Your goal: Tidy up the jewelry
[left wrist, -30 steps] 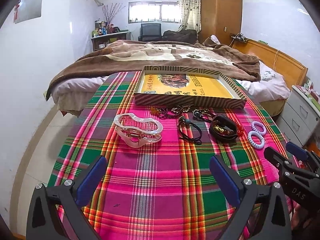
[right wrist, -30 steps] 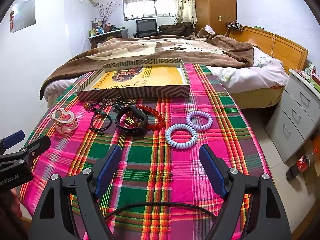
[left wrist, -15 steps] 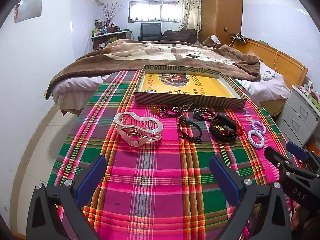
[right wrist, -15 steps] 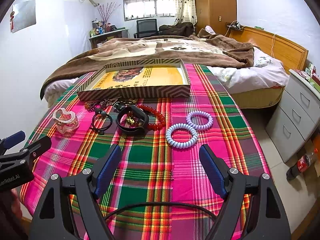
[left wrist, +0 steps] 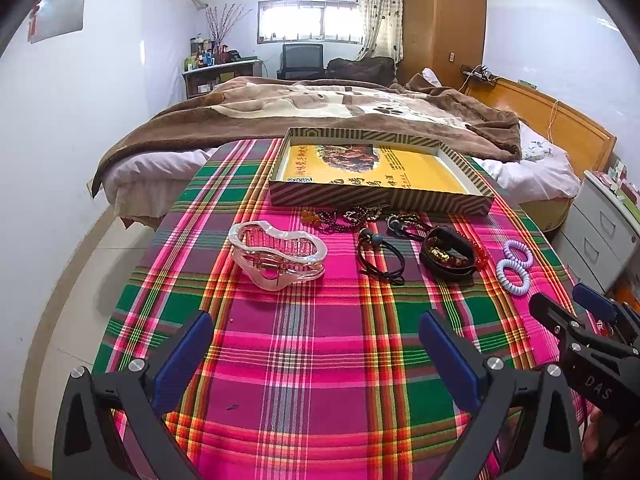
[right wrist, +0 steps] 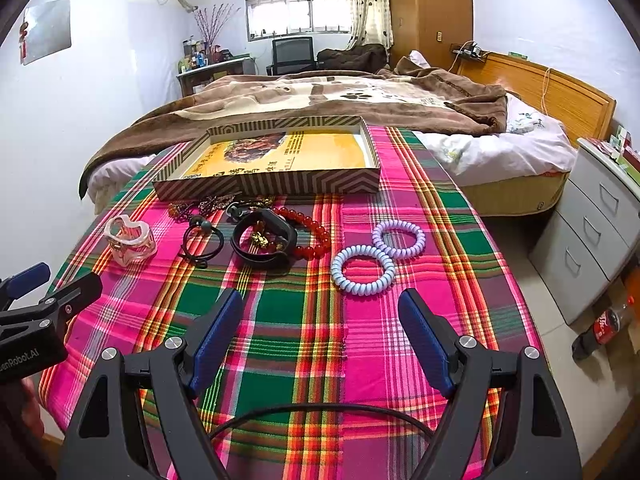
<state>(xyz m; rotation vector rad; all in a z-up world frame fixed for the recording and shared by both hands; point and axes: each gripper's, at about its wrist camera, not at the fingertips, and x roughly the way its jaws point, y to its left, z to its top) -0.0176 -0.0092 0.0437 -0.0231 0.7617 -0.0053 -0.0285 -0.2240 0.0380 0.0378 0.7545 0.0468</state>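
Barely moved since earlier. Left gripper [left wrist: 316, 354] and right gripper [right wrist: 320, 334] wide open, empty, hovering over plaid table [left wrist: 304, 384]. Jewelry (clear plastic claw clip [left wrist: 277, 254], lilac coil ties [right wrist: 378, 254]) unsorted before striped cardboard tray [right wrist: 276, 180].

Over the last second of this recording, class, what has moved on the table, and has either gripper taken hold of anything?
Nothing visibly changed. The left gripper and right gripper hang open above the plaid cloth, holding nothing; the hair clip, bracelets and coil hair ties lie where they were.
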